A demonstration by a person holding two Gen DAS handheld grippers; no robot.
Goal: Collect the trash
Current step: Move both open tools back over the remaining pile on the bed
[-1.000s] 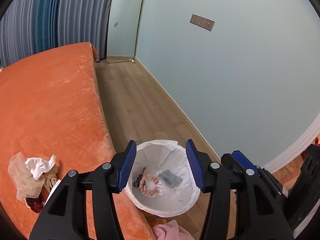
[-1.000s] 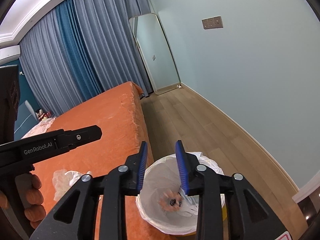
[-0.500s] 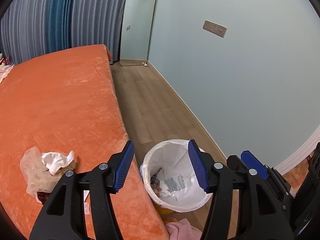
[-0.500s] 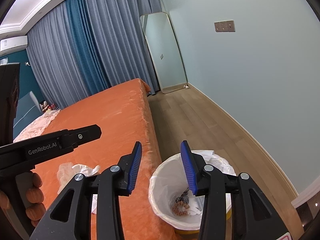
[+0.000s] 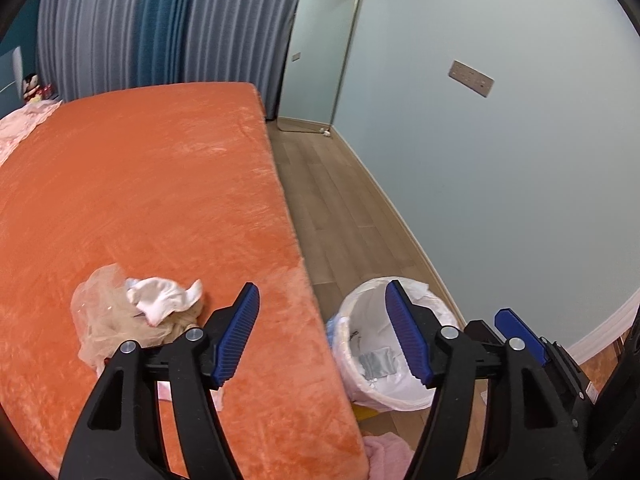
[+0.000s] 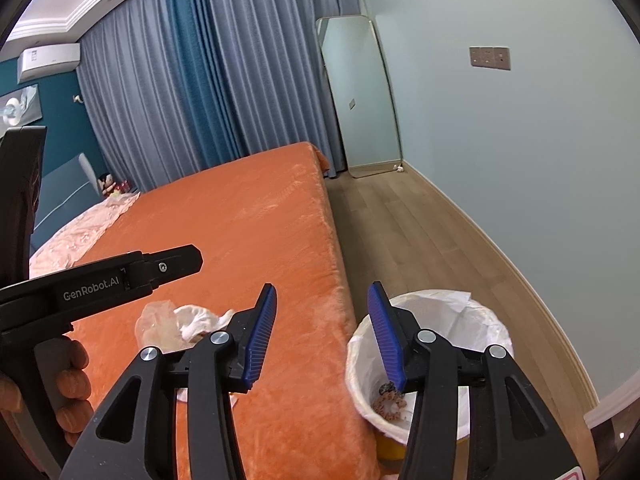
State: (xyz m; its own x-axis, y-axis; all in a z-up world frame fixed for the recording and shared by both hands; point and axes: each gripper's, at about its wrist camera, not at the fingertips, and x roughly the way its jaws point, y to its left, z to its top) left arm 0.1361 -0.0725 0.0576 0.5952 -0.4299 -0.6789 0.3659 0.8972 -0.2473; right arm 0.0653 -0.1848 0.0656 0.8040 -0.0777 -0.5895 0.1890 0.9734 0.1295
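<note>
A heap of trash (image 5: 120, 312) lies on the orange bed (image 5: 140, 200) near its foot: crumpled clear plastic with a white tissue (image 5: 160, 298) on top. The same trash heap (image 6: 180, 324) shows in the right wrist view. A white-lined bin (image 5: 384, 344) stands on the floor beside the bed, with scraps inside; the bin (image 6: 436, 360) also appears under the right gripper. My left gripper (image 5: 322, 332) hangs over the bed's edge, its jaws opening with nothing between them. My right gripper (image 6: 324, 332) is also opening and holds nothing.
Wooden floor (image 5: 332, 200) runs between the bed and the pale wall to a leaning mirror (image 5: 316, 52). Curtains (image 6: 192, 100) hang behind the bed. A pink cloth (image 5: 384, 456) lies on the floor by the bin. A hand (image 6: 68, 396) holds the left gripper's handle.
Both grippers swung left from above the bin toward the bed, and their jaws widened. The trash heap now sits closer to the left gripper's fingers.
</note>
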